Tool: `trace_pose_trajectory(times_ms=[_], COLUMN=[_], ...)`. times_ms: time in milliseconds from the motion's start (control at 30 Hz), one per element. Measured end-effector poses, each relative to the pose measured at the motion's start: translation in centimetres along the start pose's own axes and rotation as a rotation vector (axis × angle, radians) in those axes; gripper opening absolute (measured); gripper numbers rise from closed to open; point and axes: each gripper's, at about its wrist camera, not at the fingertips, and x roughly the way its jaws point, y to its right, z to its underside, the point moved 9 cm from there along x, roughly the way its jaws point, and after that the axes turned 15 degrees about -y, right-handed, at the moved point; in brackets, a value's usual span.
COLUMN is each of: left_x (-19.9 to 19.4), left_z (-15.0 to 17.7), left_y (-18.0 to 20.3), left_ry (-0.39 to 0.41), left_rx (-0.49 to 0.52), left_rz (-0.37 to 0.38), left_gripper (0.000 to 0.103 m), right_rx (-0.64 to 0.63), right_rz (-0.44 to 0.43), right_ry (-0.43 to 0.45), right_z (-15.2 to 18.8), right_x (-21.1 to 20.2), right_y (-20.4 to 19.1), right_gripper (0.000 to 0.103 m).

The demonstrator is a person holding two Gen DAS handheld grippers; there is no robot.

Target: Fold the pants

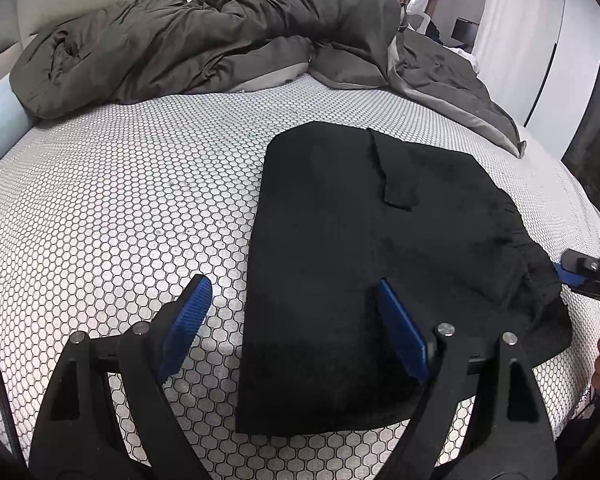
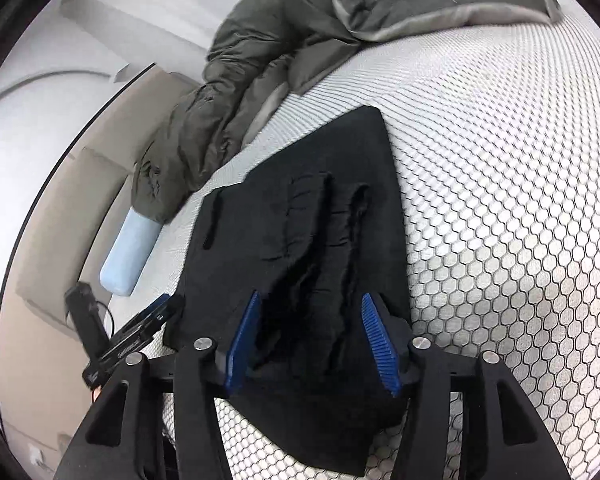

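From the left wrist view, the black pants (image 1: 380,264) lie folded flat on the honeycomb-patterned mattress (image 1: 120,208), right of centre. The left gripper (image 1: 296,320) is spread wide, straddling the pants' near left edge. A rumpled olive duvet (image 1: 220,36) lies far behind.

From the right wrist view, the right gripper (image 2: 312,336) is parted around the bunched waistband, gripping nothing. The left gripper (image 2: 140,332) shows at near left.

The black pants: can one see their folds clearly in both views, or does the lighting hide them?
Left wrist view: the pants read as a nearly flat black mass; only a pocket flap shows. Right wrist view: ridges in the pants show faintly between the open jaws; fisheye distortion bends the mattress pattern.
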Motion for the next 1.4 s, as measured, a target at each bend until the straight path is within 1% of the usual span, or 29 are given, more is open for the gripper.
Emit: trace_pose_trajectory(times_ms=[67, 100, 133, 200, 233, 300, 333, 367, 400, 467, 533, 633, 700, 767, 833, 867, 900, 933, 967, 1033, 1067, 1100, 1133, 1167, 1200, 1233, 1300, 1333, 1400], left_x=[-0.1, -0.1, 0.0, 0.1, 0.1, 0.2, 0.2, 0.3, 0.3, 0.3, 0.2, -0.3, -0.6, -1.1, -1.2, -1.2, -1.2, -1.0, -0.8, -0.9, -1.2, -1.6, -1.9, -2.3, -2.4, -2.5, -2.0, -1.5, -0.1], left_z=[-0.1, 0.0, 0.0, 0.1, 0.1, 0.1, 0.1, 0.0, 0.0, 0.0, -0.1, -0.2, -0.4, -0.4, -0.4, -0.4, -0.4, -0.3, -0.2, -0.3, -0.4, -0.5, -0.5, -0.6, -0.6, -0.5, -0.3, -0.1, 1.1], left_y=[0.1, 0.1, 0.2, 0.2, 0.2, 0.0, 0.0, -0.2, -0.3, -0.4, -0.5, -0.9, -1.4, -1.9, -2.3, -2.4, -2.4, -2.2, -2.0, -1.1, -0.4, 0.5, 1.3, 2.5, 3.4, 4.8, 7.2, 8.6, 11.0], left_ry=[0.001, 0.001, 0.000, -0.005, -0.007, -0.011, -0.012, -0.014, -0.014, -0.016, -0.012, 0.000, 0.008, 0.017, 0.020, 0.019, 0.016, 0.008, 0.000, 0.009, 0.025, 0.043, 0.058, 0.077, 0.090, 0.098, 0.092, 0.075, -0.003], left_rx=[0.000, 0.003, 0.008, 0.013, 0.012, 0.008, 0.005, -0.001, -0.009, -0.020, -0.028, -0.042, -0.061, -0.075, -0.087, -0.093, -0.095, -0.092, -0.080, -0.047, -0.017, 0.014, 0.044, 0.088, 0.124, 0.177, 0.266, 0.312, 0.401], left_rz=[0.004, 0.004, 0.002, 0.000, 0.001, 0.003, 0.006, 0.007, 0.006, 0.007, 0.004, 0.011, 0.020, 0.025, 0.021, 0.021, 0.021, 0.017, -0.002, -0.036, -0.047, -0.050, -0.051, -0.054, -0.062, -0.071, -0.059, -0.036, 0.014], left_gripper=[0.082, 0.082, 0.082, 0.082, 0.082, 0.082, 0.082, 0.082, 0.082, 0.082, 0.082, 0.082, 0.082, 0.082, 0.082, 0.082, 0.082, 0.082, 0.082, 0.082, 0.082, 0.082, 0.082, 0.082, 0.083, 0.083, 0.083, 0.083, 0.083], right_rx=[-0.041, -0.057, -0.074, -0.091, -0.105, -0.118, -0.116, -0.104, -0.089, -0.083, -0.120, -0.188, -0.204, -0.202, -0.188, -0.179, -0.174, -0.170, -0.162, -0.131, -0.103, -0.089, -0.084, -0.095, -0.108, -0.120, -0.121, -0.140, -0.199], right_rz=[-0.001, 0.026, 0.089, 0.145, 0.161, 0.139, 0.124, 0.103, 0.087, 0.056, 0.036, -0.011, -0.049, -0.135, -0.186, -0.190, -0.156, -0.101, -0.036, 0.144, 0.151, 0.119, 0.092, 0.100, 0.129, 0.147, 0.073, 0.030, 0.030], right_ry=[-0.019, -0.030, -0.049, -0.076, -0.083, -0.083, -0.083, -0.084, -0.084, -0.081, -0.063, -0.010, 0.030, 0.070, 0.077, 0.064, 0.044, 0.014, -0.025, -0.095, -0.136, -0.131, -0.117, -0.087, -0.043, 0.053, 0.150, 0.159, 0.130], right_z=[0.4, 0.5, 0.8, 0.9, 0.9, 0.7, 0.6, 0.4, 0.2, 0.1, 0.1, 0.3, 0.3, 0.8, 1.5, 1.8, 2.3, 2.7, 3.0, 3.8, 4.2, 4.2, 4.0, 3.6, 3.3, 2.5, 1.6, 1.3, 1.2], right_x=[0.5, 1.0, 1.8, 3.1, 3.6, 3.8, 3.9, 4.0, 4.1, 4.0, 3.4, 1.4, -0.1, -2.3, -3.5, -3.5, -3.1, -2.1, -0.9, 1.7, 2.8, 2.7, 2.1, 1.1, 0.0, -1.8, -3.4, -3.3, -2.0], right_y=[-0.9, -1.2, -0.9, -0.8, -0.7, -0.7, -0.6, -0.5, -0.4, -0.5, -1.8, -4.8, -6.3, -8.0, -8.7, -8.5, -7.8, -6.8, -5.5, -1.9, -0.7, -0.6, -0.9, -1.3, -1.6, -2.4, -3.8, -4.8, -6.2], right_gripper=[0.074, 0.075, 0.075, 0.075, 0.075, 0.074, 0.064, 0.050, 0.046, 0.024, 0.016, 0.014, 0.014, 0.014, 0.014, 0.014, 0.014, 0.014, 0.014, 0.019, 0.020, 0.021, 0.026, 0.031, 0.031, 0.031, 0.031, 0.031, 0.031])
